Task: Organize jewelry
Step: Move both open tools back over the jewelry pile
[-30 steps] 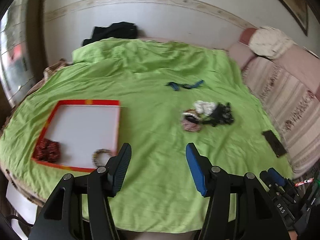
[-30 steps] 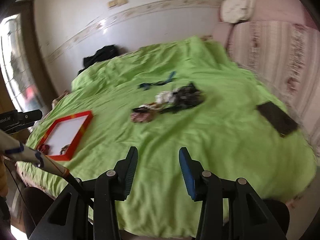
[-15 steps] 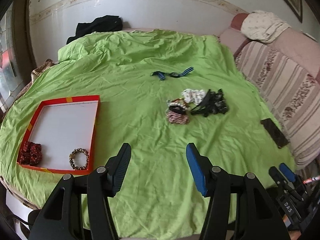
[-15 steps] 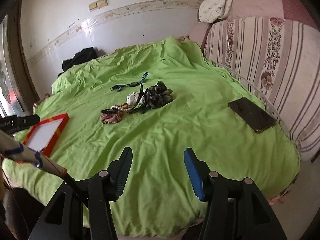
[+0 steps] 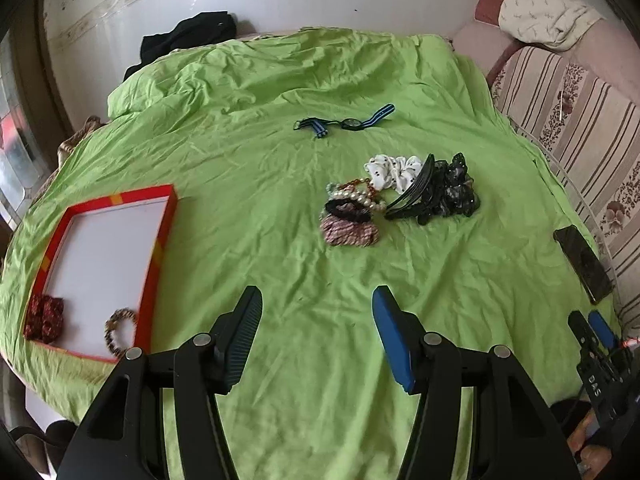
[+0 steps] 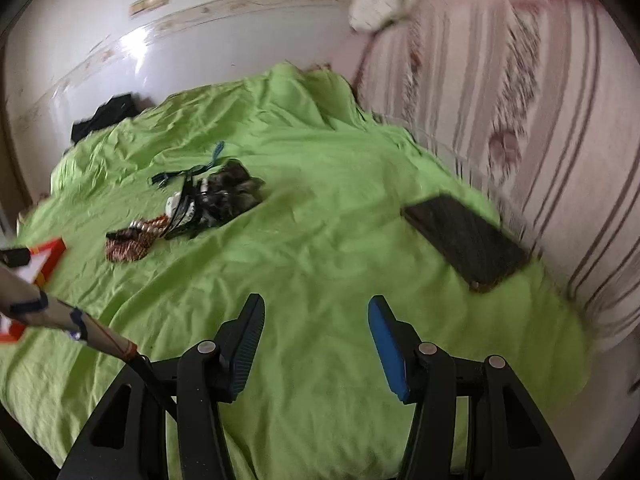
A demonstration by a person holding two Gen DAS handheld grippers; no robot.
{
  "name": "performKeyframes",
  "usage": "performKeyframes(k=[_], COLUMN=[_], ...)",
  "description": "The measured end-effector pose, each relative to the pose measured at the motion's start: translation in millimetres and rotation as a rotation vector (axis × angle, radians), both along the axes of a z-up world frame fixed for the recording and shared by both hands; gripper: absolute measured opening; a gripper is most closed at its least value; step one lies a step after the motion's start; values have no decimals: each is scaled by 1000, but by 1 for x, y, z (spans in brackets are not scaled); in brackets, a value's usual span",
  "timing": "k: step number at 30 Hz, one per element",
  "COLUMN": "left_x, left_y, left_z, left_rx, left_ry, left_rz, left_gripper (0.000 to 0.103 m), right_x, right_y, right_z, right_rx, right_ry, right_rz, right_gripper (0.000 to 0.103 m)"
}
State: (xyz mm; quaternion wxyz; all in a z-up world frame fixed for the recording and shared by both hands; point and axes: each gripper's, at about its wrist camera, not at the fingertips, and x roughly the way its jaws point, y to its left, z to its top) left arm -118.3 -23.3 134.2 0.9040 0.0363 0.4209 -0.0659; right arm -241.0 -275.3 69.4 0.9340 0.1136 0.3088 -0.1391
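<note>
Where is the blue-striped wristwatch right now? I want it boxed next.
In the left wrist view the blue-striped wristwatch lies alone on the green bedsheet, beyond the white dotted scrunchie, toward the wall.

Soft daylight is seen throughout, with a bright window (image 5: pixel 16 152) far left of the left tongs (image 5: pixel 316 336). Glare is thrown on the glossy wall (image 6: pixel 136 46) beyond the right tongs (image 6: pixel 314 338). Only faint shadows are cast on the bedsheet (image 5: pixel 260 208). The left wrist view is sharp; the right wrist view is motion-blurred, most strongly on the sofa (image 6: pixel 520 120) to the right. Strong fisheye bending and dark vignetted corners are noted.
</note>
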Motion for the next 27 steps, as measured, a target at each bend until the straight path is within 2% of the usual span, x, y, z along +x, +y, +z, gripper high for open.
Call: performKeyframes(k=[3,6,8,11,13,16,20,22,24,27], left_x=[17,32,39,37,31,17,-4,-11,-14,-7], left_y=[-12,-22,-27,-27,-22,-4,49,75,99,134], left_z=[-4,-8,-9,-7,-8,-13,-7,-1,7,18], left_rx=[-20,-47,-64,-77,-64,-51,-124,-116,-84,-74], left_ry=[3,19,32,23,8,11,38,42,30,13], left_rz=[13,13,3,-13,-24,-29,9,30,50,95], left_gripper=[56,56,56,56,56,56,57,57,64,65], right_x=[0,9,14,14,12,12,23,29,42,67], right_y=[-10,-19,-30,-37,-29,-3,22,25,24,22], right_z=[-6,-17,-22,-24,-22,-18,-17,-15,-13,-8], right_rx=[15,-31,-27,3,-12,-82,-171,-146,-67,28], right_ry=[-25,18,37,43,42,42,68,79,125,161], right_rz=[-3,-25,-55,-92,-89,-67,-39,-17,13,53], right_gripper=[63,63,63,63,63,63,66,66,66,66])
